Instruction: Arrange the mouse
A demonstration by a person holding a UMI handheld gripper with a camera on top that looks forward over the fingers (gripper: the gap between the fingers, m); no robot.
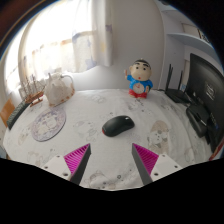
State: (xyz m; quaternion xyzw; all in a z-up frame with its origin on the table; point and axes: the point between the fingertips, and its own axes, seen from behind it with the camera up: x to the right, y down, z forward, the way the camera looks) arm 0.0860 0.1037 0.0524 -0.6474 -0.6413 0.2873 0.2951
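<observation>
A black computer mouse lies on the white patterned tabletop, just beyond my fingers and roughly centred between them. My gripper is open and empty, its two fingers with magenta pads spread wide apart above the tabletop. Nothing stands between the fingers.
A round patterned plate lies to the left. A white jug-like object stands at the back left. A cartoon figure doll stands behind the mouse. Dark equipment with cables sits at the right.
</observation>
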